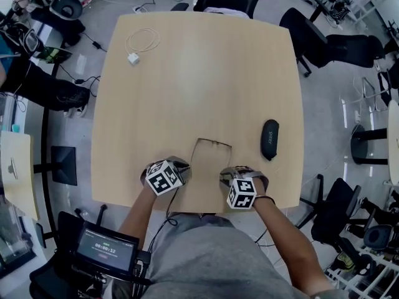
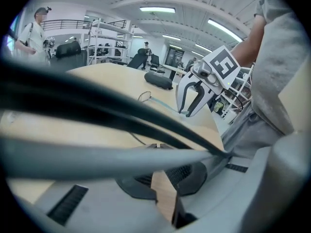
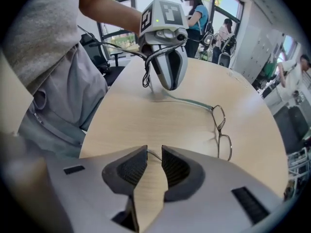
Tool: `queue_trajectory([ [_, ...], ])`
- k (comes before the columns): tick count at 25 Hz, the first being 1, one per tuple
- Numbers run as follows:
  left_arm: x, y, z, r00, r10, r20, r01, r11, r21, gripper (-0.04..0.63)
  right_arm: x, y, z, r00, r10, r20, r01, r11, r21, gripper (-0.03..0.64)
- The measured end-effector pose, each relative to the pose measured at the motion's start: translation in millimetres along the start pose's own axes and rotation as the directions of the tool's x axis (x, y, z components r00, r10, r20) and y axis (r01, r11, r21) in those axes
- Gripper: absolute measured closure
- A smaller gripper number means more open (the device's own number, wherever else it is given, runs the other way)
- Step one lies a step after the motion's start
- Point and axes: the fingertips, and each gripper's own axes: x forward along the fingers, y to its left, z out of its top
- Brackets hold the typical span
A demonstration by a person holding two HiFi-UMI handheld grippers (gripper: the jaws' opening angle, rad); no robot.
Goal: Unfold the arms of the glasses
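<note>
Plainly, the main danger is sitting at the hinges: the glasses are thin wire and both arms are already lying swung out from the front. The left gripper is pinching the end of 1 arm with its fingers closed on it, so any further outward pull, I judge, is risking bending that arm past its stop. The right gripper is standing with its fingers partly apart, the tip of the other arm lying loose in the gap with no pad pressing on it; a crooked lift could be snagging that tip and dragging the whole frame. With only 1 side gripped, a tug from the left could also be pivoting the glasses across the smooth desk toward its near edge, low in the head view. In that view the glasses are sitting just below centre, the front running left to right and facing the top of the frame. The 2 arms, the longer lines, are running down toward the grippers, and the black case is lying apart at the right.
</note>
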Motion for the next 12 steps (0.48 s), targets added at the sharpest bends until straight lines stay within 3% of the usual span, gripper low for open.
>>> queue_trajectory([
  [8,-41.2,-22.6,15.6,0.993,0.079,0.084,-0.078,0.997,-0.007,0.572,-34.8,10.5,21.7,0.989,-0.088,0.12,0.075,0.991,0.108,0.525],
  [12,-72.2,-38.1,42.4,0.975,0.141,0.17,-0.142,0.99,-0.008,0.572,-70.4,10.8,28.9,0.966,-0.169,0.194,0.133,0.974,0.185,0.525],
])
